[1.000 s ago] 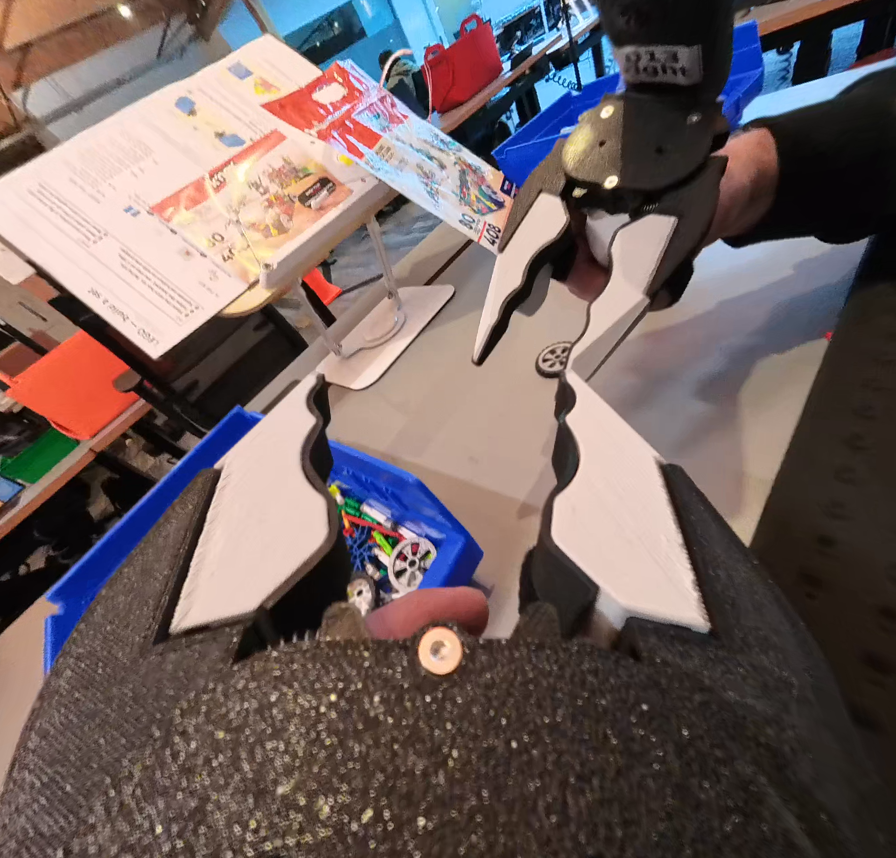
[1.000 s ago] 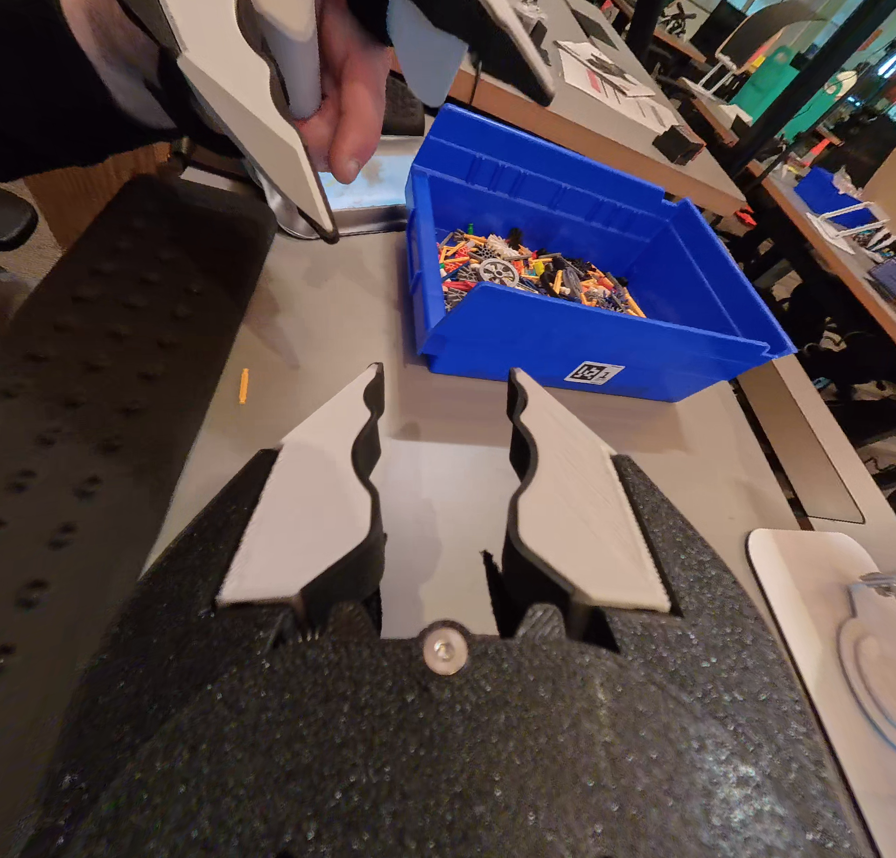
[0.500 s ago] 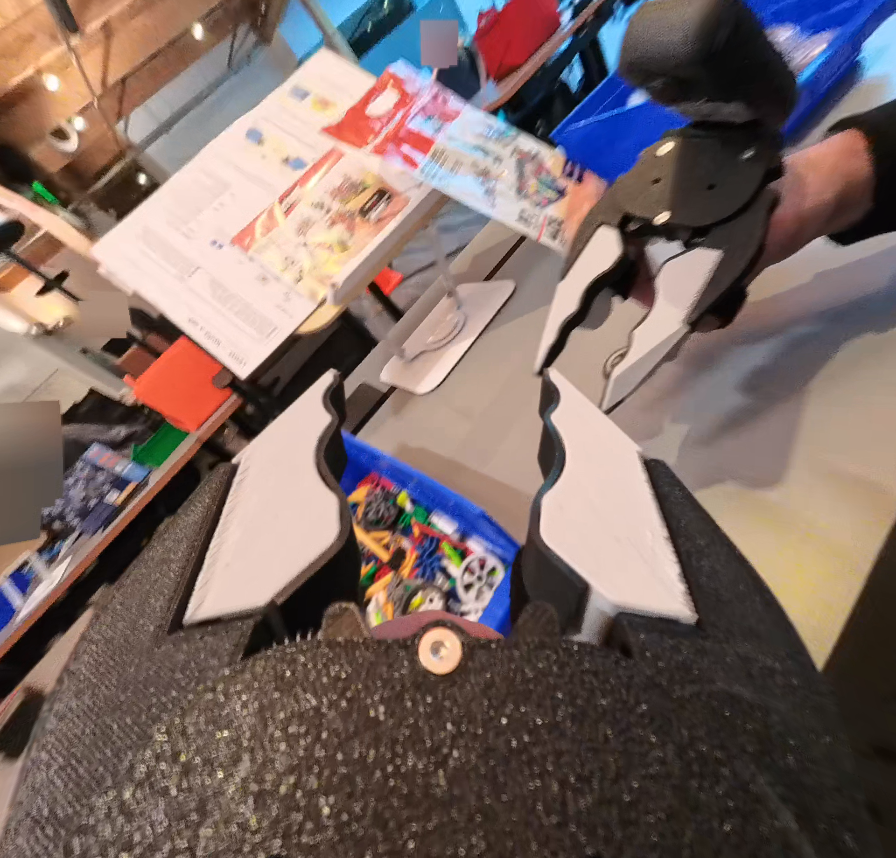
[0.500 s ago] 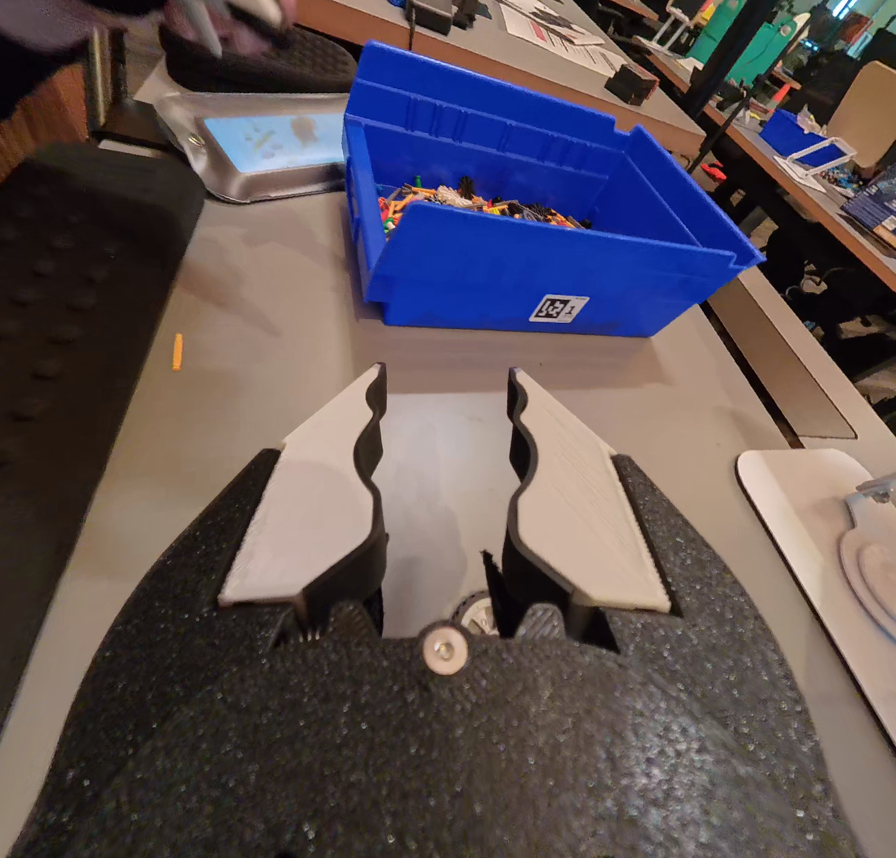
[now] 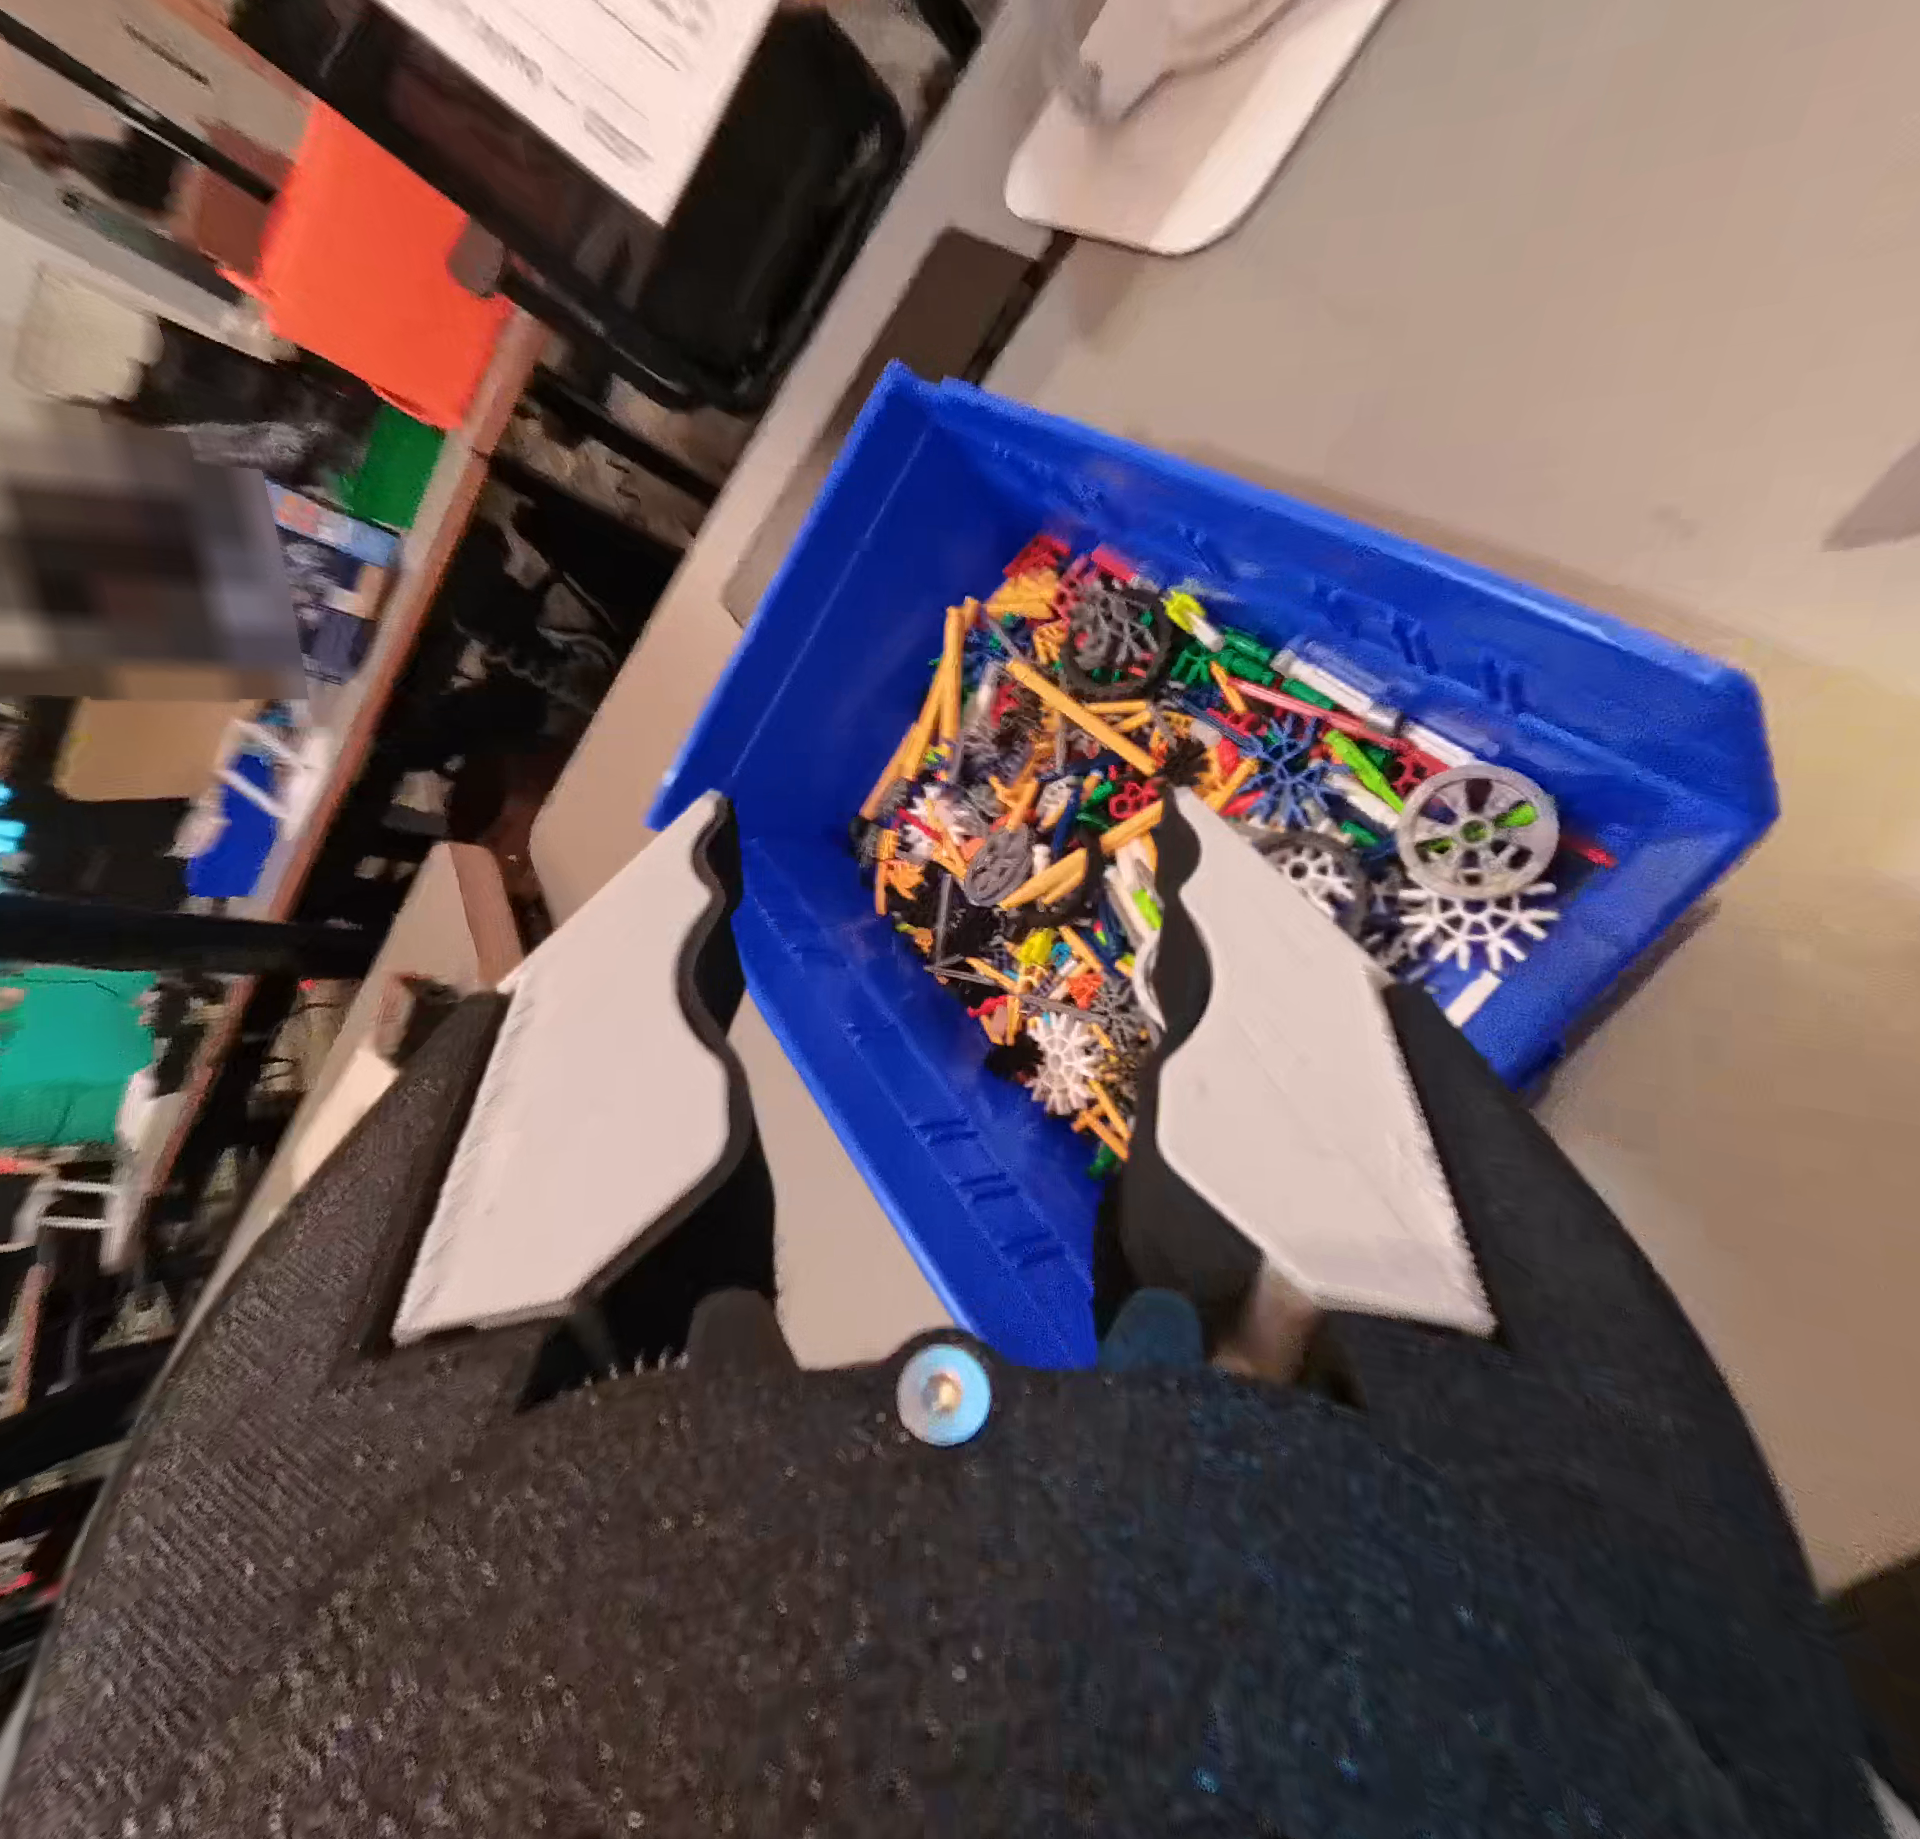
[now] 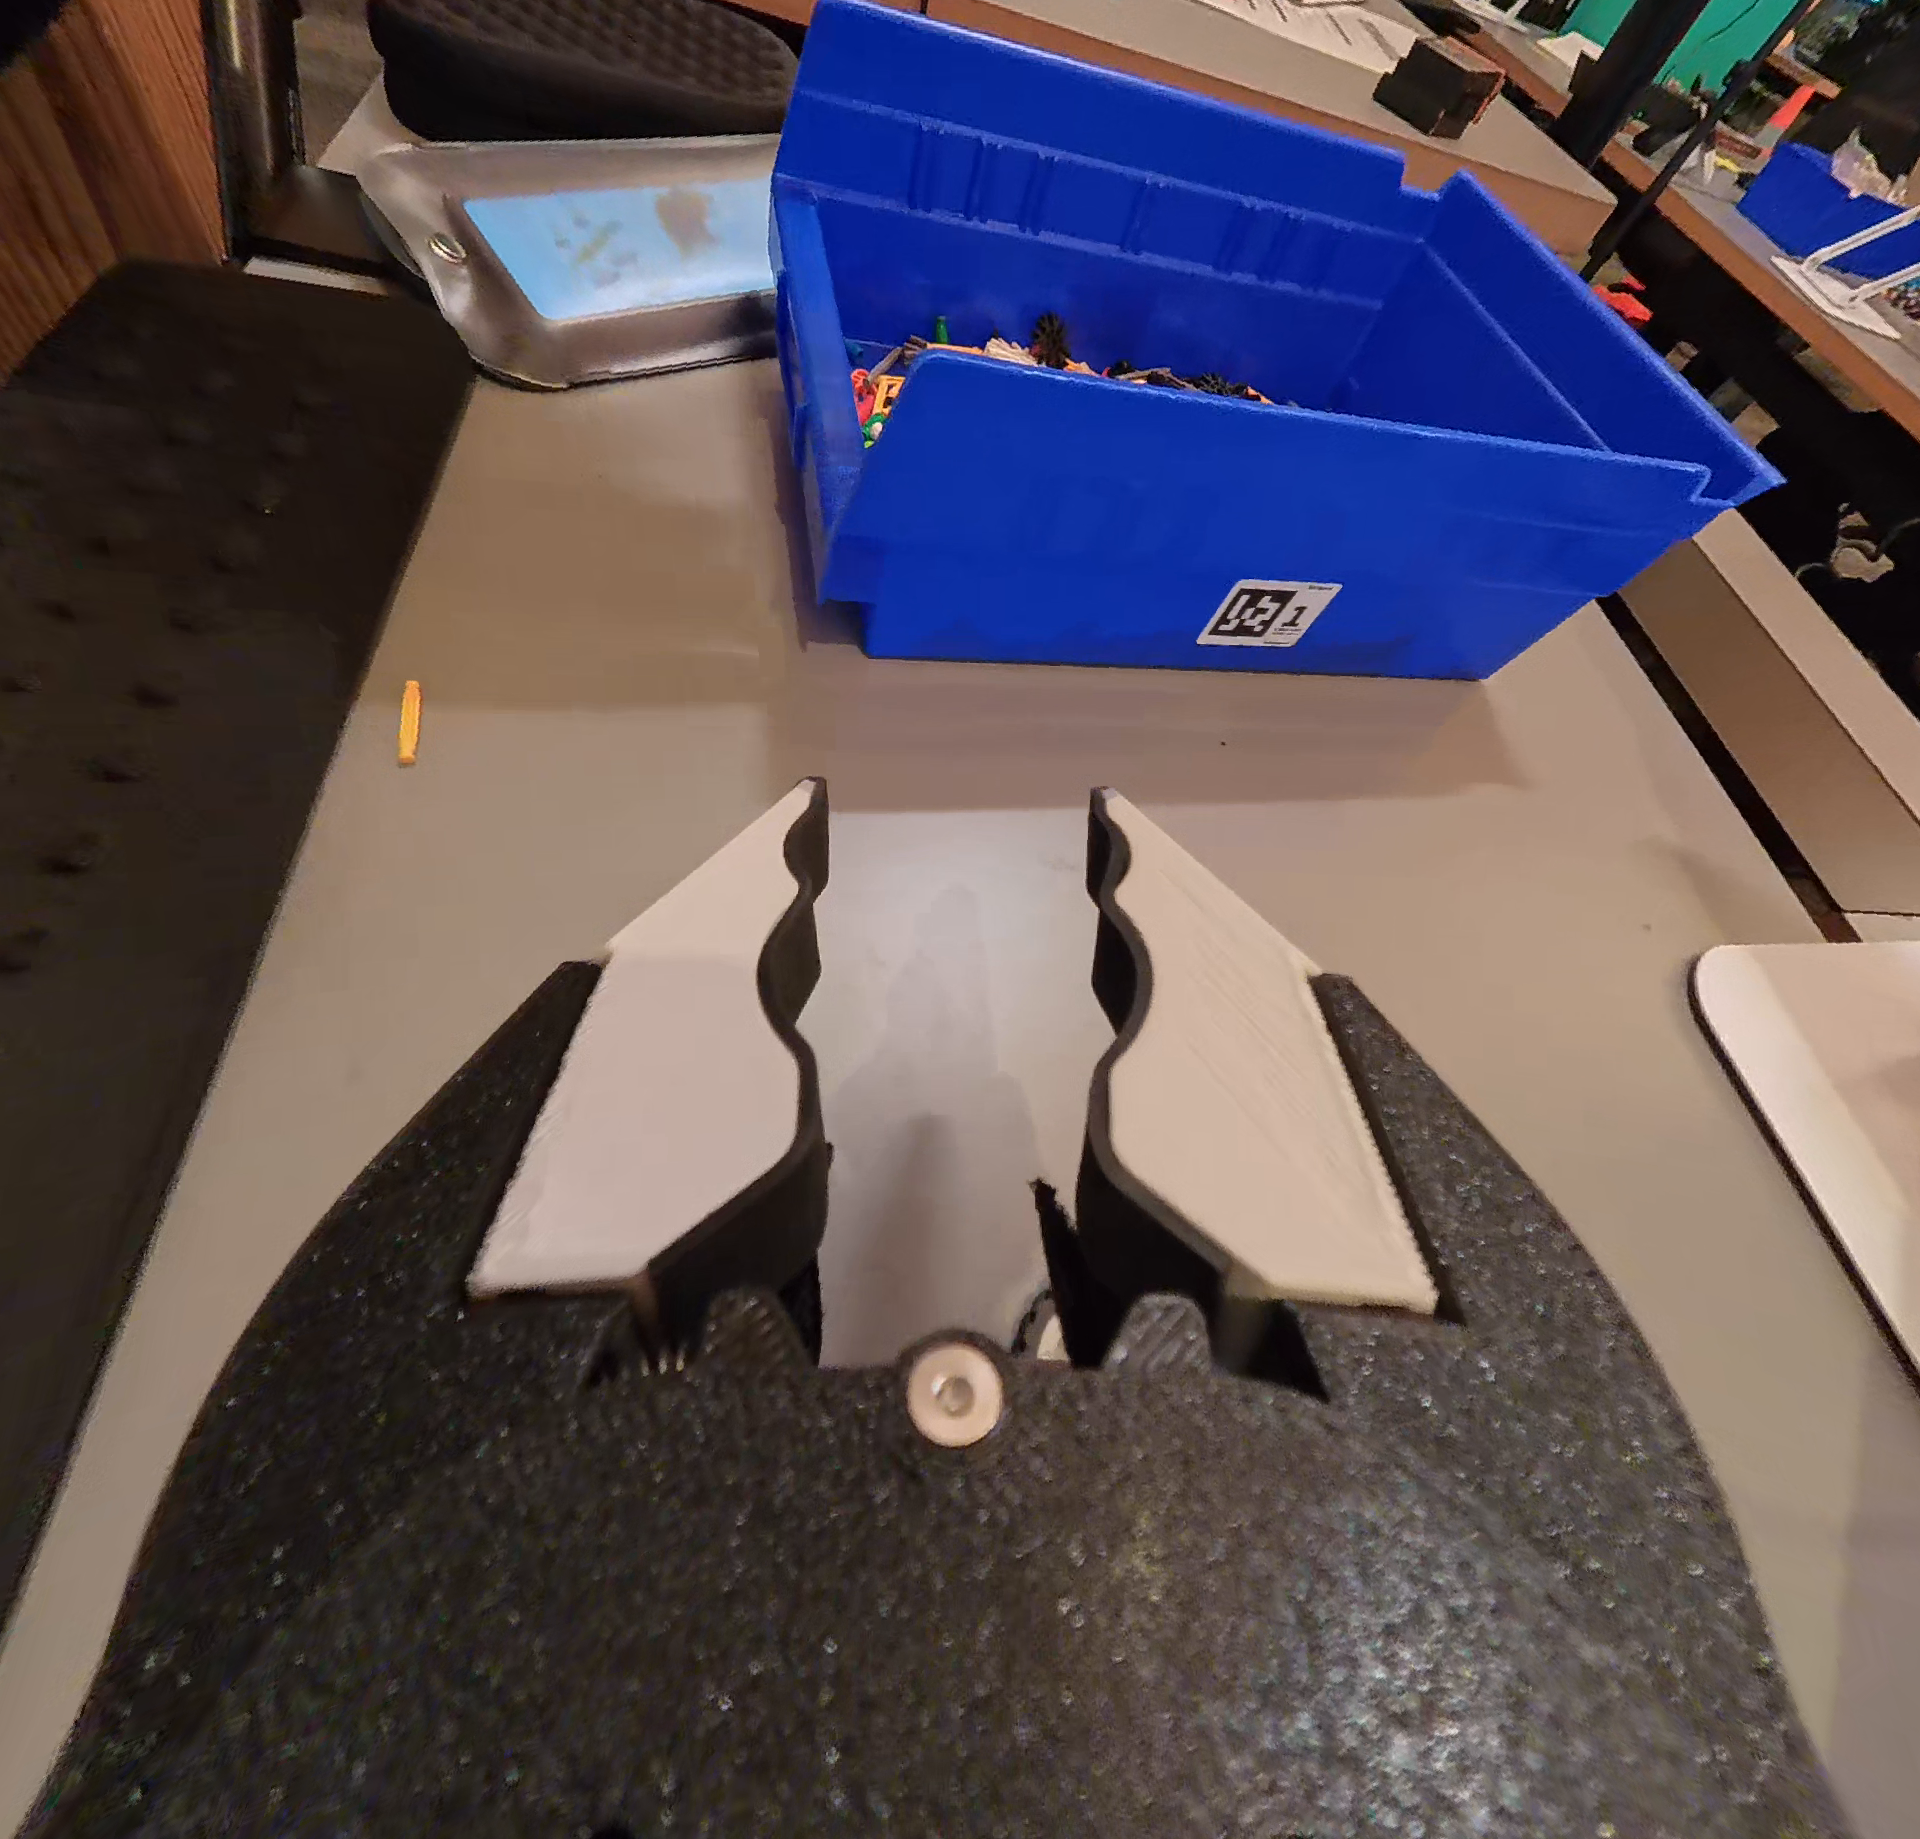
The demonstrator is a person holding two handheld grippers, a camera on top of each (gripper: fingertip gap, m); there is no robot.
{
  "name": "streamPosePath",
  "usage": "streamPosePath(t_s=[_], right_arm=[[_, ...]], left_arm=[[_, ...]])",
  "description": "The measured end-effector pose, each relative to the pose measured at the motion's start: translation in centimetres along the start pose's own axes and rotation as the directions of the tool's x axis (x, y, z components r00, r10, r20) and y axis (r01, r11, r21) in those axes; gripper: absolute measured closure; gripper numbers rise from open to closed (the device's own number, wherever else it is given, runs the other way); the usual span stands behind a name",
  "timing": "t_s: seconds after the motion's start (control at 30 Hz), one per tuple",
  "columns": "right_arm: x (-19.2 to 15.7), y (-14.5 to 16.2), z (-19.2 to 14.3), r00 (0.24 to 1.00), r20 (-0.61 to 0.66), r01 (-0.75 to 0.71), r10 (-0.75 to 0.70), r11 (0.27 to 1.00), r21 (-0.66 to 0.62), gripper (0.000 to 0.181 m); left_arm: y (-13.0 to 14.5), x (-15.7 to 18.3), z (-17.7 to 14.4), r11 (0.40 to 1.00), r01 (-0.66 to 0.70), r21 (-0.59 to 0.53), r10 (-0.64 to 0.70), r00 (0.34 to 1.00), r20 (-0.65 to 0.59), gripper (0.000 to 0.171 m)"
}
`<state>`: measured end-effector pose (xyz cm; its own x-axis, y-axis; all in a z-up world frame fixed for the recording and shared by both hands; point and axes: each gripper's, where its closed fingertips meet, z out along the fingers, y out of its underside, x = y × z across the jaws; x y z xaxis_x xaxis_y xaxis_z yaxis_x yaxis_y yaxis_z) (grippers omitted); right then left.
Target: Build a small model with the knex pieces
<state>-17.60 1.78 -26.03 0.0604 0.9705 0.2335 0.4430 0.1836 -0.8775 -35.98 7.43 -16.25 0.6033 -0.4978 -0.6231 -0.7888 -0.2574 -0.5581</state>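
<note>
Left gripper (image 5: 945, 802): jaws apart, nothing held. It hovers over one blue bin (image 5: 831, 646), fingertips above the heap of toy rods and connectors (image 5: 1039, 750), which are too many to count. One large grey spoked wheel (image 5: 1475, 833) lies at the heap's far end.

Right gripper (image 6: 958, 792): jaws apart, empty, low over the grey table (image 6: 623, 563). The same single bin (image 6: 1195, 511) stands ahead, apart from it. One orange rod (image 6: 409, 721) lies loose on the table to the left, beside a black mat (image 6: 156, 542).

Motion-blurred left view, sharp right
</note>
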Motion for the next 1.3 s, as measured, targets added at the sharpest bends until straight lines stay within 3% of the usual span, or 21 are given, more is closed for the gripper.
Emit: streamPosePath(t_s=[0.13,0.27,0.37,0.43,0.53,0.67,0.77,0.97,1.0,1.2,1.3], right_arm=[[-0.3,0.0,0.1,1.0,0.015,-0.002,0.002,1.0,-0.003,0.131],[-0.5,0.2,0.2,1.0,0.023,0.001,-0.001,1.0,-0.011,0.131],[-0.4,0.6,0.4,1.0,0.028,-0.008,0.009,1.0,-0.019,0.131],[-0.2,0.9,0.4,0.999,0.029,-0.017,0.018,1.0,-0.025,0.131],[0.0,1.1,0.4,0.999,0.031,-0.033,0.034,0.999,-0.025,0.131],[0.1,1.3,0.5,0.998,0.038,-0.048,0.049,0.999,-0.025,0.131],[0.0,1.7,0.6,0.998,0.043,-0.053,0.054,0.998,-0.034,0.131],[0.3,1.8,0.5,0.998,0.035,-0.057,0.058,0.998,-0.034,0.131],[0.4,1.8,0.4,0.998,0.033,-0.057,0.058,0.998,-0.032,0.131],[0.4,1.9,0.5,0.997,0.034,-0.061,0.062,0.998,-0.033,0.131],[0.4,1.8,0.5,0.998,0.034,-0.055,0.056,0.998,-0.035,0.131]], left_arm=[[0.6,1.1,3.1,0.998,0.014,-0.066,-0.024,0.986,-0.163,0.095],[2.2,2.3,6.9,0.981,-0.07,-0.179,0.015,0.956,-0.292,0.098],[3.1,3.1,9.1,0.971,-0.087,-0.224,-0.008,0.921,-0.39,0.109],[5.1,5.4,8.4,0.936,-0.142,-0.323,-0.055,0.844,-0.533,0.11],[7.5,7.6,6.3,0.883,-0.241,-0.403,-0.087,0.759,-0.645,0.105],[10.0,8.3,6.3,0.832,-0.317,-0.455,-0.064,0.761,-0.646,0.105],[10.9,9.0,6.6,0.818,-0.329,-0.472,-0.078,0.75,-0.657,0.124],[10.4,8.1,6.9,0.83,-0.345,-0.439,-0.013,0.774,-0.633,0.131],[9.8,7.9,6.7,0.846,-0.326,-0.422,-0.017,0.775,-0.632,0.171],[8.0,5.7,6.5,0.888,-0.269,-0.373,0.007,0.819,-0.574,0.171],[8.0,5.5,7.1,0.884,-0.286,-0.37,0.033,0.827,-0.561,0.154]])
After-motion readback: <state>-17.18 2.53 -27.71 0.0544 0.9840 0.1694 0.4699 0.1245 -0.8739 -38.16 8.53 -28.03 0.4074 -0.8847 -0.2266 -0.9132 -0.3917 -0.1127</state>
